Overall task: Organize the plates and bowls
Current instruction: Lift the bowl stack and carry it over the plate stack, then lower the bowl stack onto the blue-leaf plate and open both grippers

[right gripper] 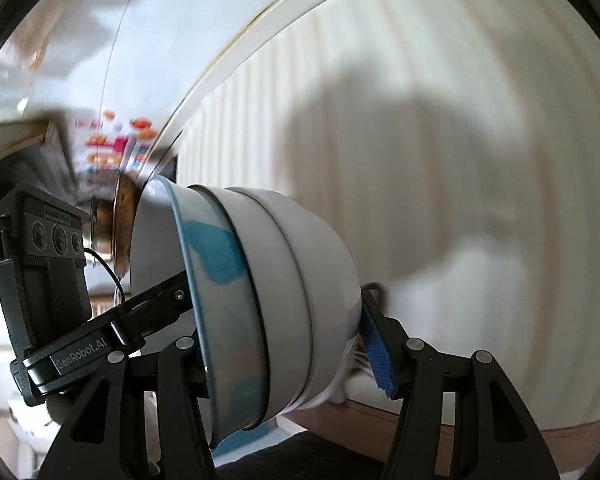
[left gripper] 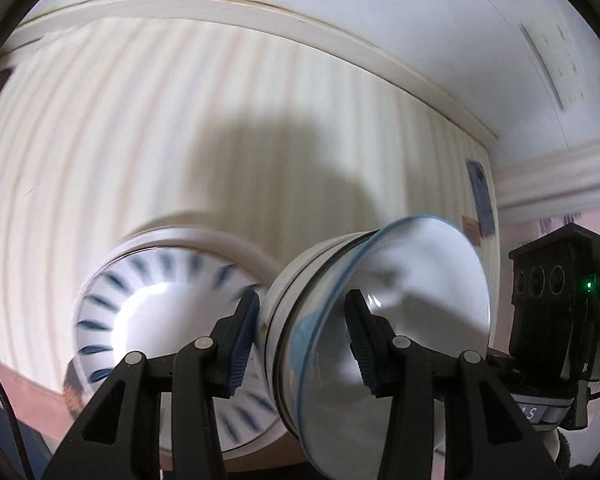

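A nested stack of white bowls [left gripper: 380, 300], the innermost with a blue rim, hangs tilted on its side above the striped table [left gripper: 180, 120]. My left gripper [left gripper: 302, 344] is shut on the stack, with one pad against the outer base and the other inside the bowl. In the right wrist view the same bowl stack [right gripper: 284, 280] is clamped by my right gripper [right gripper: 284, 332]. Its blue-padded finger [right gripper: 376, 344] presses the base, and the other finger is hidden behind the bowls. The left gripper's finger [right gripper: 156, 304] reaches into the bowl mouth there.
A white dish with blue dashes [left gripper: 148, 320] sits on a larger white plate [left gripper: 240, 248] near the table's near edge. The right gripper's black camera body [left gripper: 556, 296] is close at the right. Colourful packaging [right gripper: 112, 148] lies beyond the table rim [right gripper: 260, 32].
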The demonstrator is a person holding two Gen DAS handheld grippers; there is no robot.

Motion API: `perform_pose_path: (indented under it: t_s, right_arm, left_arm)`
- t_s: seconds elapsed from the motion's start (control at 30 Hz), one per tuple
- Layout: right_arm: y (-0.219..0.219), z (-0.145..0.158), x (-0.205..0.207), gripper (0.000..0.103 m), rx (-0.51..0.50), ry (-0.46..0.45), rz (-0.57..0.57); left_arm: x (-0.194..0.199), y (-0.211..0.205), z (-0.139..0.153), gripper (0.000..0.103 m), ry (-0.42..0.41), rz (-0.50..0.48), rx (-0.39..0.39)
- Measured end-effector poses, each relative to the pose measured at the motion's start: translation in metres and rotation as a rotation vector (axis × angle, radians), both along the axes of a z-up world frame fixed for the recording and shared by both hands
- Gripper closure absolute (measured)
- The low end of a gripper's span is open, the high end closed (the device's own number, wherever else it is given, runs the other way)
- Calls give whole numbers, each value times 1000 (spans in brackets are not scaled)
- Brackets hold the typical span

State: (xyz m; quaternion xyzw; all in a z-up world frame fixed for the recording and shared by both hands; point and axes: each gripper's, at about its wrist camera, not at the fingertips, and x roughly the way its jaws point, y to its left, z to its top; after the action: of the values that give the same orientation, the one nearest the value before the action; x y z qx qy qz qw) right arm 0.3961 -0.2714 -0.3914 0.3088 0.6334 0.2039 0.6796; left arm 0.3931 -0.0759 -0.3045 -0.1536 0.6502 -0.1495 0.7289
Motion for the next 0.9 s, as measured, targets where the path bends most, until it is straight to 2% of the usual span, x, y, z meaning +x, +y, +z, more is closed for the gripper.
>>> perform_pose_path:
  t_s: [0.23,0.4,0.67,0.9]
  right_arm:
    - [65,-14,11,43,9,18,131]
    - [94,-30,12,43,1,34,187]
    - [116,-45,14,43,-25,28,211]
    - [116,-44,16,43,-35,14,215]
  left_arm:
    - [-14,58,-13,61,17,121,34]
    - [-23,86,-28,62,38,178,33]
    - [-27,96,-42,63,49,200,42]
    - [-26,95,-41,63,33,189,52]
